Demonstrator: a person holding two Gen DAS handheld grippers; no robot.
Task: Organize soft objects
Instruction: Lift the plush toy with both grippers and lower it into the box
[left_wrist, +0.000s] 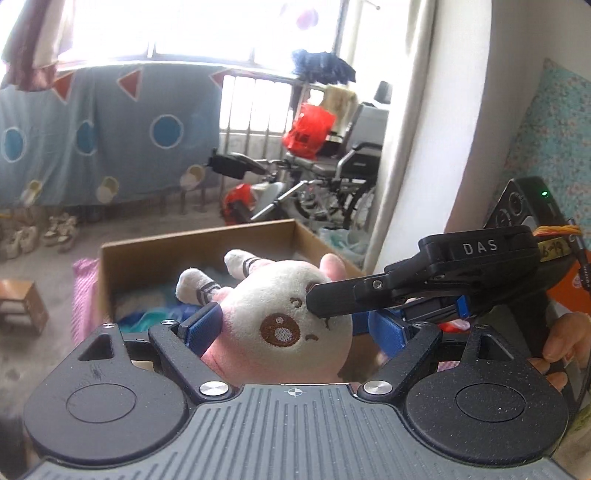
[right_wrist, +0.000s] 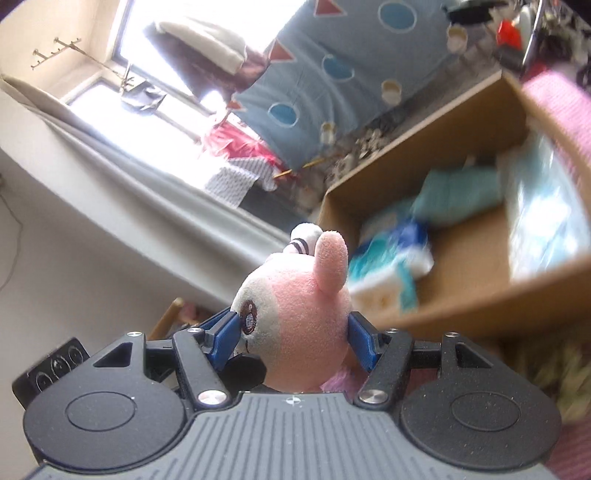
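A pink and white plush toy with a brown stitched nose hangs in the air in front of an open cardboard box. My left gripper is shut on its head, blue pads on either side. From the right, the black finger of my right gripper presses against the toy's face. In the right wrist view the plush toy sits between the blue pads of my right gripper, which is shut on it. The box lies to the right, holding teal and blue soft packs.
A wheelchair with a red bag stands behind the box by the window. A blue patterned sheet hangs at the left, with shoes below it. A small wooden stool and a pink cloth lie left of the box.
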